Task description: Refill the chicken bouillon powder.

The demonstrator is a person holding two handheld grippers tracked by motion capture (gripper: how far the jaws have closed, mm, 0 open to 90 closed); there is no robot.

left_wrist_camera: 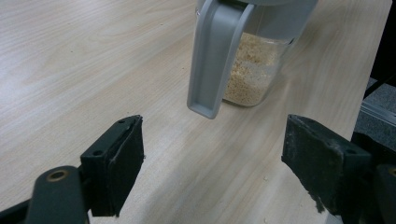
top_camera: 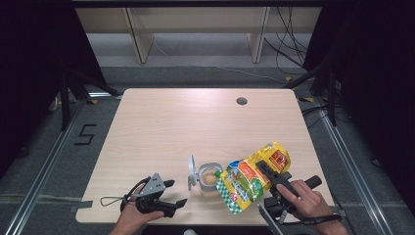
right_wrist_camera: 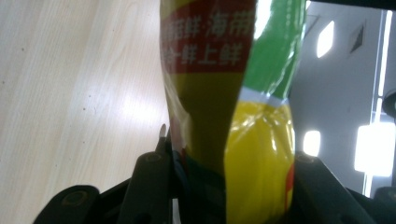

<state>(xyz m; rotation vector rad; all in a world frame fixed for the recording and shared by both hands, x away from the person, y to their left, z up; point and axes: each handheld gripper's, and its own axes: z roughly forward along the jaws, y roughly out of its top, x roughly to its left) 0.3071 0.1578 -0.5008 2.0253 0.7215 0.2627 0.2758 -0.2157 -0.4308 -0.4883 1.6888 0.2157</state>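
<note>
Pouch, yellow-green, clamped in my right gripper, tilted over open jar near table front edge; mouth apparently above granules. Left gripper spread wide, holding nothing, beside jar.

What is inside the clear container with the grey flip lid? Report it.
The clear container holds pale, crumbly granules, filling its lower part. The open grey lid hangs in front and the yellow bag overlaps its right side, hiding the rest.
</note>
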